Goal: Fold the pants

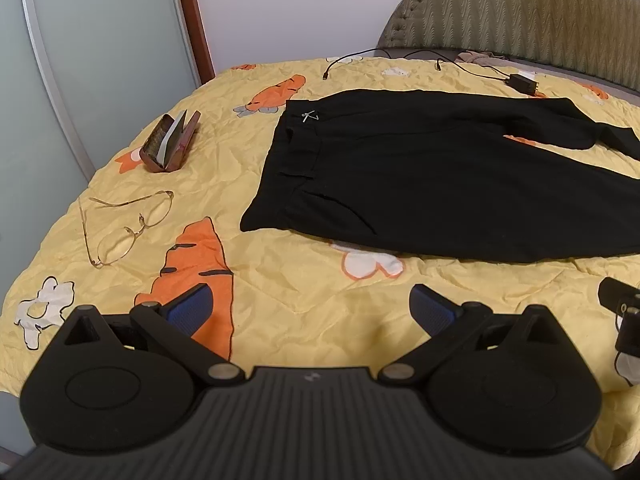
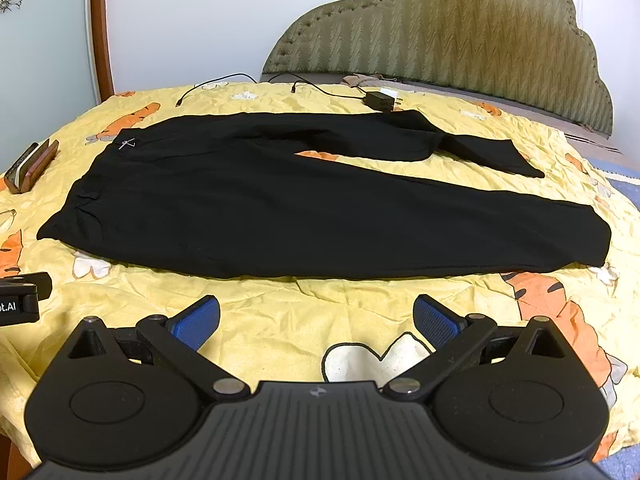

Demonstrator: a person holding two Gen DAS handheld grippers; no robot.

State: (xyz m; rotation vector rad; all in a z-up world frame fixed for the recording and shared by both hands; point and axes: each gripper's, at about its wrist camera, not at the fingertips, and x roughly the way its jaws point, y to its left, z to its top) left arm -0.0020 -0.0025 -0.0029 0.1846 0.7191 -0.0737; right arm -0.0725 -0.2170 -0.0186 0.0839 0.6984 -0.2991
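Note:
Black pants (image 2: 280, 208) lie spread flat on a yellow carrot-print bedspread (image 2: 280, 312), waistband to the left, legs running right; the far leg bends near its end. They also show in the left wrist view (image 1: 440, 176). My left gripper (image 1: 310, 308) is open and empty, hovering over the bedspread short of the waistband corner. My right gripper (image 2: 316, 320) is open and empty, short of the near leg's edge. The left gripper's body shows at the left edge of the right wrist view (image 2: 20, 296), and the right gripper's body shows at the right edge of the left wrist view (image 1: 624, 320).
Gold-rimmed glasses (image 1: 124, 224) and an open brown glasses case (image 1: 172, 142) lie left of the pants. A black charger with cables (image 2: 382, 100) sits beyond them near the padded headboard (image 2: 440, 28). A frosted wardrobe door (image 1: 80, 60) stands at left.

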